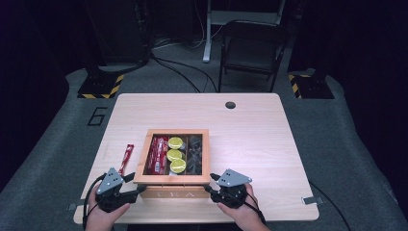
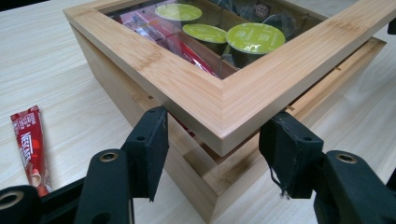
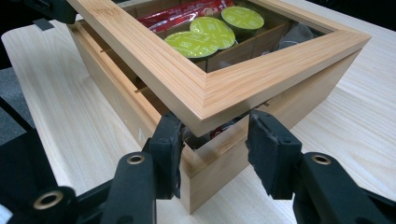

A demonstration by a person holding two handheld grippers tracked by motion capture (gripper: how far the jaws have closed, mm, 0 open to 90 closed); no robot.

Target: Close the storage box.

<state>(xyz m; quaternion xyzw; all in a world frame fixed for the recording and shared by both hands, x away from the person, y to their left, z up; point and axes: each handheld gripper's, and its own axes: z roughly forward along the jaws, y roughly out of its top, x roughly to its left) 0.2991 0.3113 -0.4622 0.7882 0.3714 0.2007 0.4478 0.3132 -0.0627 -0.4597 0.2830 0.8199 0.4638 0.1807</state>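
The bamboo tea box (image 1: pixel 172 185) sits near the surface's (image 1: pixel 260 144) front edge, its glass-windowed lid (image 2: pixel 224 100) slightly raised. Left hand-held gripper (image 2: pixel 212 149) and right hand-held gripper (image 3: pixel 212 149) each straddle a lid corner, jaws wide — neither pinching. Uneven lifting could twist the lid, or it could slip and slam down.

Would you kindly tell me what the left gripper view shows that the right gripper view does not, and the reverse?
The left gripper view has the loose red Nescafe stick lying on the table beside the box, and the left tool with its jaws either side of the raised lid's corner.

The right gripper view has the right tool spread around the lid's other front corner, and the grey floor past the table edge.

Both share the bamboo tea box, its glass-paned lid slightly lifted, the green capsules and red sticks inside.
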